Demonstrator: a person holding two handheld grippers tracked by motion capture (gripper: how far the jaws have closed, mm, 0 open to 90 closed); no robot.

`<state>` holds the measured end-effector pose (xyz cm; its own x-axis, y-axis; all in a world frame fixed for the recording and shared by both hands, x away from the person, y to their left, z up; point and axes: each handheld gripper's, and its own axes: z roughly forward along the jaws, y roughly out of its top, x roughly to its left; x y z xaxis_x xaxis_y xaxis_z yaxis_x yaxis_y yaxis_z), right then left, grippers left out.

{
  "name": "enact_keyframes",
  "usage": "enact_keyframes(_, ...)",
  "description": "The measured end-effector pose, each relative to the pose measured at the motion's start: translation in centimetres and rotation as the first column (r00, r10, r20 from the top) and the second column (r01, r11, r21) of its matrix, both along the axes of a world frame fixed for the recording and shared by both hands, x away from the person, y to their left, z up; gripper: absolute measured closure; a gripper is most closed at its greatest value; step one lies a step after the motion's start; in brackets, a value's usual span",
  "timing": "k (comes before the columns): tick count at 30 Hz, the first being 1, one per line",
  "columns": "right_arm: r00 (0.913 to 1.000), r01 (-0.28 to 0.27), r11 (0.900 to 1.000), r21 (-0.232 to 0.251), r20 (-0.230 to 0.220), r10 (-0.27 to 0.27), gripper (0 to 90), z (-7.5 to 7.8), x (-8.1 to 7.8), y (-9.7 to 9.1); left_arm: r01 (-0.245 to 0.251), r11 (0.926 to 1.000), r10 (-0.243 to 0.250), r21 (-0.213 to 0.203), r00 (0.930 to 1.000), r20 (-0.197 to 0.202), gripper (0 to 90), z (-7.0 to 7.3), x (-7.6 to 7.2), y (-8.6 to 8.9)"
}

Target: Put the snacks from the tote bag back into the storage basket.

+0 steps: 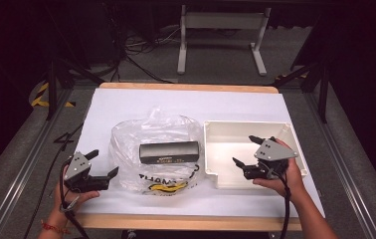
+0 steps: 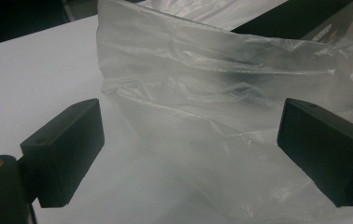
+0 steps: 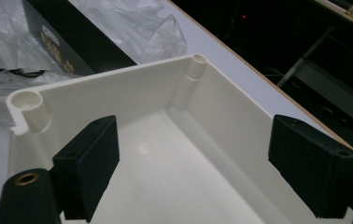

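White table sheet, matte and flat. At centre lies a crinkled clear plastic bag with a rigid black rectangular box on it, long side running left-right. Just right of the bag sits a cream hard-plastic tray, smooth-walled, with round corner posts and 1 notched near-left corner.

Left gripper: low at the bag's left edge, pointing right, 2 jaws wide apart with bag film lying between them, not pinched. Right gripper: held over the tray's near-right part, pointing left, jaws wide, nothing between them.
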<state>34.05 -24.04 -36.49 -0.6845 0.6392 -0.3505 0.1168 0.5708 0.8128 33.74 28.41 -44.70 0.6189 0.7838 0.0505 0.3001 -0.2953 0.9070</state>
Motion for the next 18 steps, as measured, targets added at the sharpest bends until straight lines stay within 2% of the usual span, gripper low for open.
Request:
enact_keyframes(7, 0.9973, -0.065, 0.9973, -0.035, -0.037, 0.063, 17.6, 0.1, 0.9, 1.8, 0.003, 1.0000, -0.003, -0.007, 1.0000, -0.002, 8.1, 0.0, 0.0, 0.0)
enact_keyframes(10, 0.9954, -0.085, 0.9956, -0.040, -0.048, 0.083, 17.6, 0.3, 1.2, 2.5, 0.004, 0.9999, -0.004, -0.009, 1.0000, -0.004, 8.1, 0.0, 0.0, 0.0)
enact_keyframes(15, 0.9891, -0.121, 0.9915, -0.048, -0.091, 0.116, 17.7, 0.6, 1.8, 3.6, 0.009, 0.9999, -0.009, -0.005, 1.0000, 0.000, 8.1, 0.1, -0.1, 0.0)
enact_keyframes(18, 0.9866, -0.136, 0.9896, -0.047, -0.097, 0.131, 17.8, 0.8, 2.2, 4.0, 0.008, 0.9999, -0.008, -0.008, 1.0000, 0.003, 8.1, 0.1, -0.3, 0.0)
